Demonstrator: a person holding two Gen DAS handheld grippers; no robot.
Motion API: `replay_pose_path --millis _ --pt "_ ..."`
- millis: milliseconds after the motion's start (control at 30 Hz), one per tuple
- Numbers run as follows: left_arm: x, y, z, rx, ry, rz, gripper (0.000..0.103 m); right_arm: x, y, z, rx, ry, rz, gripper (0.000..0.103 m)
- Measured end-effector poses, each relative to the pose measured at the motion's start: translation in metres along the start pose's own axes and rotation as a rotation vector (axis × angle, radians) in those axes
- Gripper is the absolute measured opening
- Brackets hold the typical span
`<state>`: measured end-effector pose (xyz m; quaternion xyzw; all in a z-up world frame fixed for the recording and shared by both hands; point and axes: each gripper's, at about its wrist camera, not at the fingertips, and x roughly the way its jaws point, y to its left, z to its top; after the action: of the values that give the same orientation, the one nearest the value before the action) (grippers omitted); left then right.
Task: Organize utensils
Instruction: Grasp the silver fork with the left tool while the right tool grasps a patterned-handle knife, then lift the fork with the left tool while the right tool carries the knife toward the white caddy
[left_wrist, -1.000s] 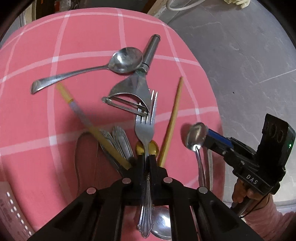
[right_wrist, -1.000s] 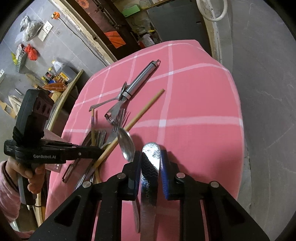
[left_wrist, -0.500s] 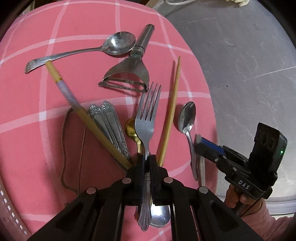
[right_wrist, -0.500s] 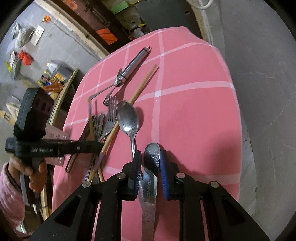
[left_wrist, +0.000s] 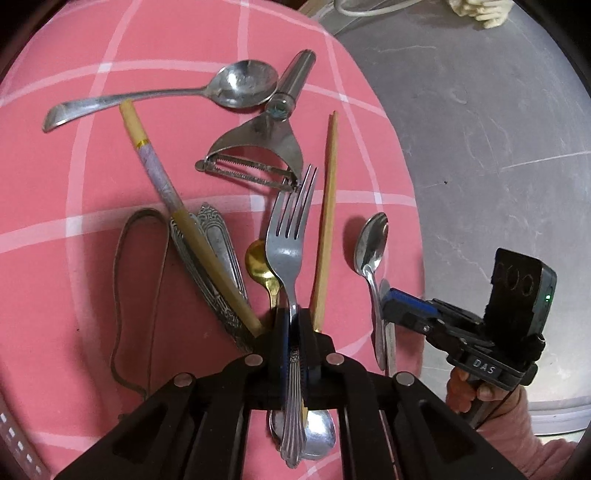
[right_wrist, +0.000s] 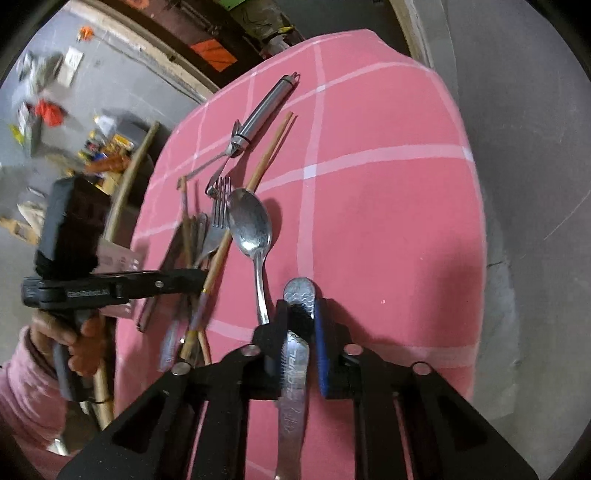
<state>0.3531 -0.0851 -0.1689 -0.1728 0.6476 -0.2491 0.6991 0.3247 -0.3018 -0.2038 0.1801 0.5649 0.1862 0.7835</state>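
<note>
On the pink cloth (left_wrist: 92, 177), going left to right in the left wrist view: a loop of cord (left_wrist: 136, 280), a painted chopstick (left_wrist: 173, 199) lying across two ornate handles (left_wrist: 218, 251), a big spoon (left_wrist: 236, 86) and a peeler (left_wrist: 258, 151) at the far side, then a gold spoon (left_wrist: 260, 266).

The left gripper (left_wrist: 293, 325) is clamped on the fork (left_wrist: 290, 236), tines pointing far and overlapping the peeler's blade. Just right of it lies a plain chopstick (left_wrist: 327, 218).

A second ago the small spoon (left_wrist: 371, 243) was in the air, pinched by the right gripper (right_wrist: 299, 317). Now it rests on the cloth beside the plain chopstick, and that gripper's fingers have parted from it; between them shows a flat engraved metal piece (right_wrist: 295, 369), which I judge loosely held at most, perhaps just released.

So the spoon looks laid into a row with fork and chopstick; the fork probably wants setting down parallel next.
</note>
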Motion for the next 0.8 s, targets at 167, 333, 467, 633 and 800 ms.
replay_pose_path --millis 167,333,467,633,800 --pt "-0.013 -0.003 -0.011 0.004 -0.057 -0.002 0.005 -0.007 0.009 -0.007 0.027 -0.031 -0.010 0.003" --pt "-0.028 -0.006 -0.030 0.020 -0.104 0.007 0.003 -0.012 0.026 -0.018 0.010 -0.053 -0.056 0.002" --pt "-0.031 -0.008 -0.050 0.027 -0.110 0.016 0.003 -0.014 0.038 -0.030 -0.038 -0.033 -0.103 0.002" --pt "-0.021 -0.005 -0.072 0.043 -0.070 0.048 0.003 -0.005 0.043 -0.034 -0.055 0.017 -0.138 0.003" --pt "-0.013 0.004 -0.078 0.042 -0.043 0.058 0.003 0.001 0.053 -0.035 -0.084 0.046 -0.145 0.005"
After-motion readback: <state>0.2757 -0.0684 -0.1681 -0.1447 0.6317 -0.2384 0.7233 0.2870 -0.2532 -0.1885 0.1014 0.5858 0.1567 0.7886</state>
